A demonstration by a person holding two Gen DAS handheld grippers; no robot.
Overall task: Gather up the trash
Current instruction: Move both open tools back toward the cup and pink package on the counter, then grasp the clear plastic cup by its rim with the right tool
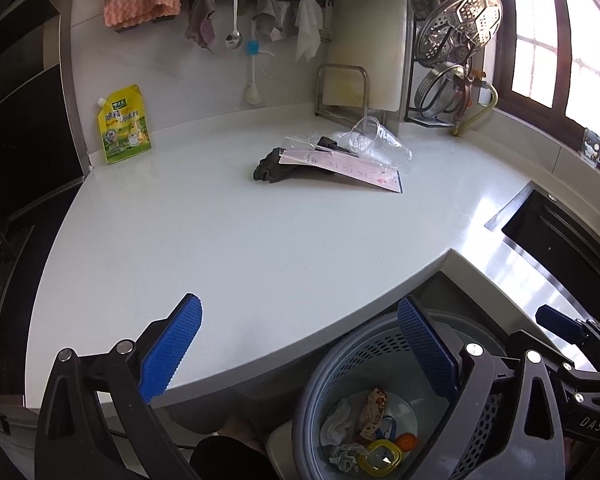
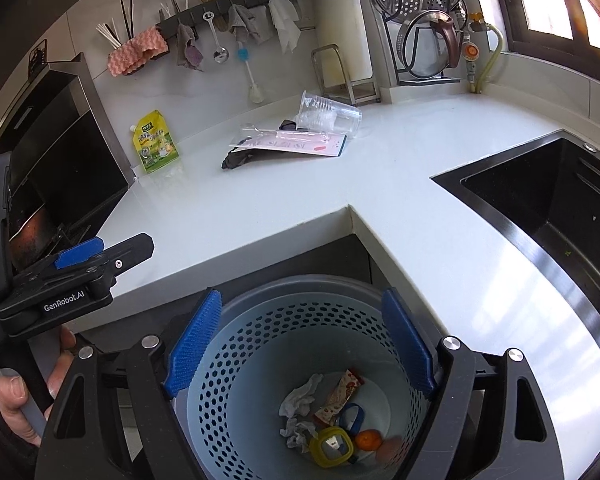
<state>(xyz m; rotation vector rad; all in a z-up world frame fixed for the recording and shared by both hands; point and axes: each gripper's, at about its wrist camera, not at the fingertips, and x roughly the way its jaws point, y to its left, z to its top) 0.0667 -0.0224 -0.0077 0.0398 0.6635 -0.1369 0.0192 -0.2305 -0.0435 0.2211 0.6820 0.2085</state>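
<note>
From the left wrist view, the left gripper (image 1: 300, 354) is hanging over the front edge of the white counter (image 1: 228, 240) with its blue fingers (image 1: 172, 354) spread wide and nothing between them. The perforated bin (image 1: 364, 364) is standing on the floor below its right finger, holding crumpled tissue (image 1: 336, 420), a snack wrapper (image 1: 374, 412), a small orange (image 1: 406, 440) and a yellow-rimmed lid (image 1: 380, 458). Further back on the counter, a clear plastic cup (image 1: 376, 142) is lying on its side against a pink card (image 1: 348, 170), which is resting on a dark cloth (image 1: 268, 168). A yellow pouch (image 1: 123, 124) is standing against the wall.

From the right wrist view, the right gripper (image 2: 300, 344) is hovering directly above the bin (image 2: 260, 344), jaws wide and empty. The left gripper (image 2: 84, 258) is showing at the left, gripped by a hand (image 2: 20, 384). A dark sink (image 2: 560, 200) is sitting to the right.
</note>
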